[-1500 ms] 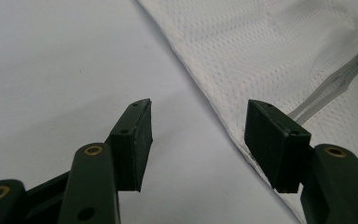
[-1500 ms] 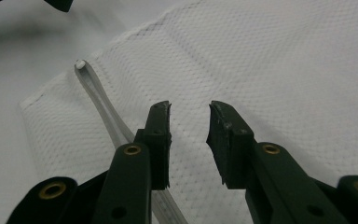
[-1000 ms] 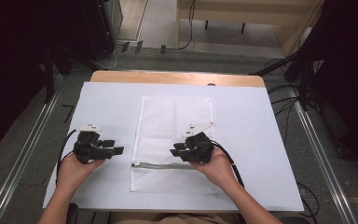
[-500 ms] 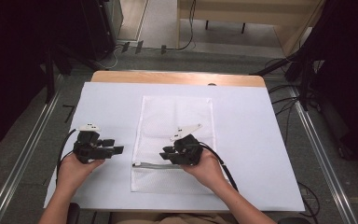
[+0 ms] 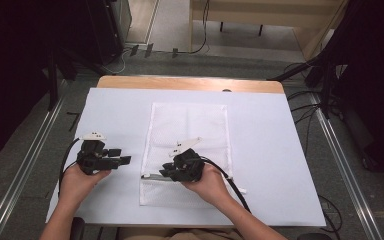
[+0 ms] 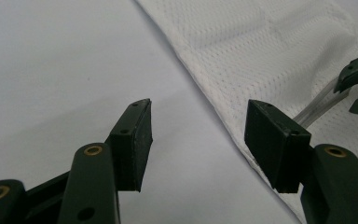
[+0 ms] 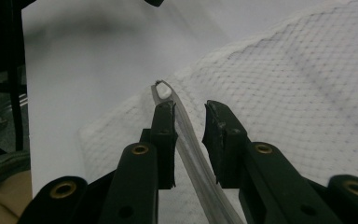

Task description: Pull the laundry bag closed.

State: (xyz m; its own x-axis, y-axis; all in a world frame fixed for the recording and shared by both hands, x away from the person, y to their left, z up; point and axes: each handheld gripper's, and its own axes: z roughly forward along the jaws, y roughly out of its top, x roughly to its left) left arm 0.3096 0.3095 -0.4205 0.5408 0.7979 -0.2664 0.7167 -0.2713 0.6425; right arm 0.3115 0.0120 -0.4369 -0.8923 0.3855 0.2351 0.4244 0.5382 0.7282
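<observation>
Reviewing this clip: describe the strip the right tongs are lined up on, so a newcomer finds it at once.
Start at the white sheet covering the table, then the white mesh bag lying flat at its middle. Near the bag's front end, a narrow, pale translucent strip runs across it, passing between the open jaws of the right tongs. It is smooth and glossy, unlike the dotted mesh around it.

Looked like a lab or recording studio setup: black curtains (image 5: 10,75) off to either side of the hand-held gripper (image 5: 122,159), cables (image 5: 200,35) across grey carpet beyond it, metal rails (image 5: 25,165) flanking the white-covered counter (image 5: 270,150).
</observation>
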